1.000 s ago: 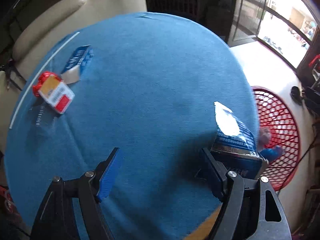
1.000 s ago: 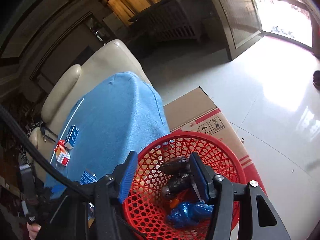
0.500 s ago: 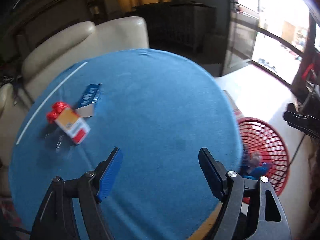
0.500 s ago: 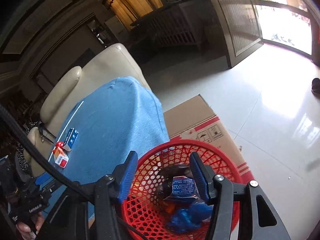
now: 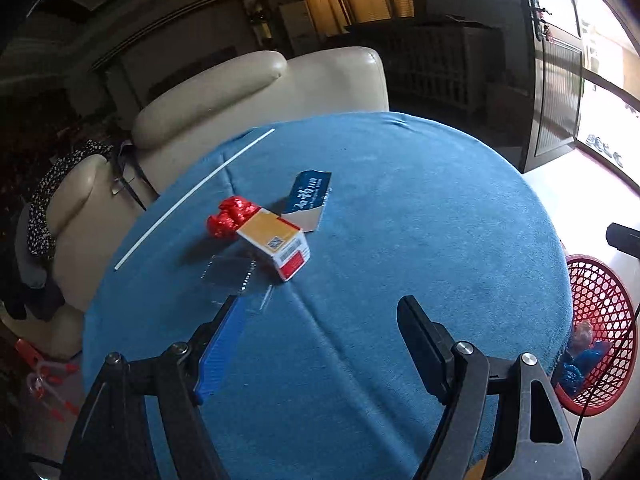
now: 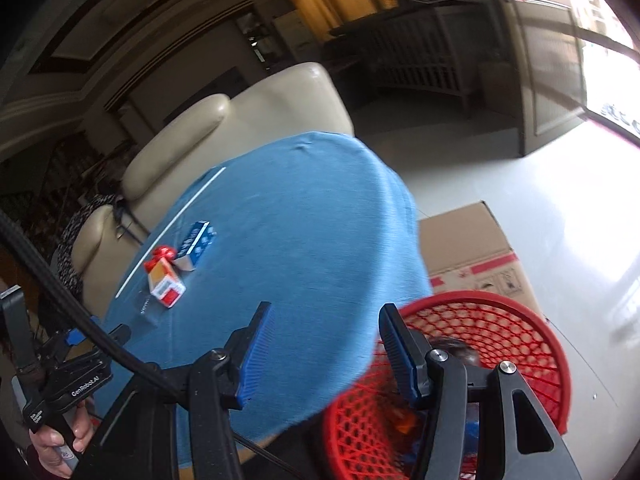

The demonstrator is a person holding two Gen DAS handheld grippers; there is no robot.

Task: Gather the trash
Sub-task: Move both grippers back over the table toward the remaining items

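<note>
Both the left gripper [image 5: 320, 336] and right gripper [image 6: 326, 350] gape wide, empty; the carton [image 5: 276, 242] lies on the worktop [image 5: 420, 240], well apart from the basket [image 6: 520, 344].

Near half of blue surface [image 5: 400, 240] lies bare. Far-left cluster: orange carton [image 5: 276, 244], red wrapper [image 5: 230, 216], blue packet [image 5: 310, 196], possibly clear plastic [image 5: 228, 274]. Red basket [image 6: 500, 344] flanks right edge.

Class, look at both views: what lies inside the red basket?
Inside the red basket, blue wrappers and something dark show. The table edge and right gripper hide the rest.
</note>
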